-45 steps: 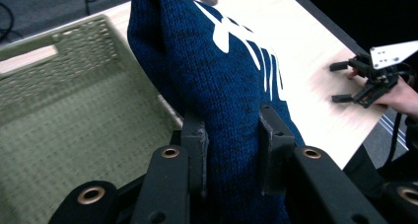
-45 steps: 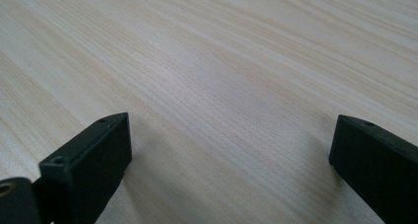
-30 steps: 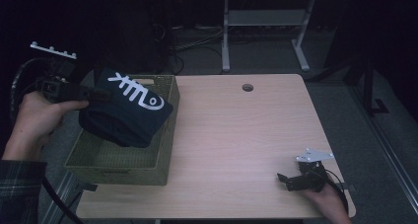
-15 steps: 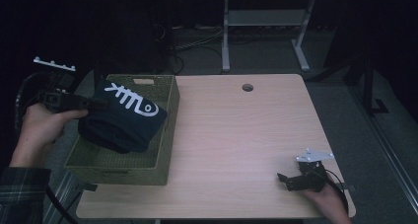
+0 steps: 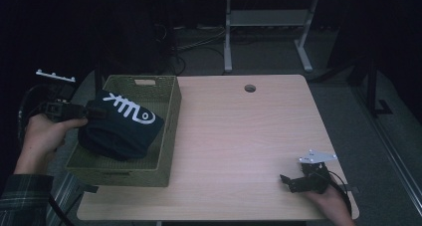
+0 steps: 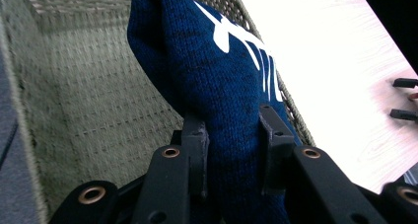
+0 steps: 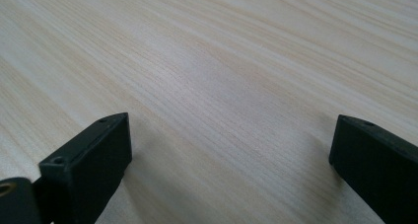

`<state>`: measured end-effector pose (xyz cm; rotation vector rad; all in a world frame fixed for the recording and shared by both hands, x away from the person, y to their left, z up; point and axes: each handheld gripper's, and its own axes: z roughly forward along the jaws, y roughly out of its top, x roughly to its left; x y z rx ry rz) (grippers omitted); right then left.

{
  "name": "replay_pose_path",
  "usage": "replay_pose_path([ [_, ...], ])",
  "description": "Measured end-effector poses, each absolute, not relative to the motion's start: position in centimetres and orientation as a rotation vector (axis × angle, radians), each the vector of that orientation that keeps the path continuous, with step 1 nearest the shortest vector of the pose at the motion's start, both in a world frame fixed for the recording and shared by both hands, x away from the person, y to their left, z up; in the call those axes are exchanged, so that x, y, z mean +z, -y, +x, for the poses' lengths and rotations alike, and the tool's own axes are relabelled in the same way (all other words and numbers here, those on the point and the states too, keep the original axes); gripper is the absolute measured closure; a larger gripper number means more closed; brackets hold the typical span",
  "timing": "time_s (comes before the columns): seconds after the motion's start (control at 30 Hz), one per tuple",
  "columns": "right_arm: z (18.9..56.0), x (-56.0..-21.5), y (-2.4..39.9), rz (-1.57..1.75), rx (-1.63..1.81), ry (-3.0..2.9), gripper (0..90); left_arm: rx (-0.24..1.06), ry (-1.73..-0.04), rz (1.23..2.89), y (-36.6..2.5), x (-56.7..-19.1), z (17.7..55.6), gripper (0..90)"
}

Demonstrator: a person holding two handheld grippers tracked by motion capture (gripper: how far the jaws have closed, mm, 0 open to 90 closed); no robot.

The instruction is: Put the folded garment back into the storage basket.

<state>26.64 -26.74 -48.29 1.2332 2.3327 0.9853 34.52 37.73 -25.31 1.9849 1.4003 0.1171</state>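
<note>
A folded dark blue knit garment (image 5: 122,126) with a white fish-bone print hangs low inside the olive woven basket (image 5: 169,131) at the table's left. My left gripper (image 5: 87,114) comes in from the left and is shut on the garment's edge. In the left gripper view both black jaws pinch the blue knit (image 6: 222,86) over the basket's woven floor (image 6: 93,110). My right gripper (image 5: 293,181) rests on the wooden table near the front right corner. It stands open in the right gripper view (image 7: 229,150), with bare wood between its jaws.
The light wooden table (image 5: 239,136) has a round cable hole (image 5: 250,88) near its far edge. Beyond the table stands a metal desk frame (image 5: 268,32) with cables on the dark floor. A plaid sleeve (image 5: 20,206) shows at the bottom left.
My left gripper has come down with the garment, which now sits deeper inside the basket. The right gripper has not moved.
</note>
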Motion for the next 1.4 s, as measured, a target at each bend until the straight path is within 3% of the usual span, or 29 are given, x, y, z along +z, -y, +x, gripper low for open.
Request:
replay_pose_path([
  [1.03, 26.7, -48.3, 26.7, 1.233, 0.984, -2.332, 2.2, 0.024, -1.52, 2.006, -37.4, -33.7, 37.1, 70.4],
  [1.4, 26.7, -48.3, 26.7, 1.233, 0.984, -2.332, 2.1, 0.128, -1.553, 2.085, -37.6, -34.9, 37.6, 62.6],
])
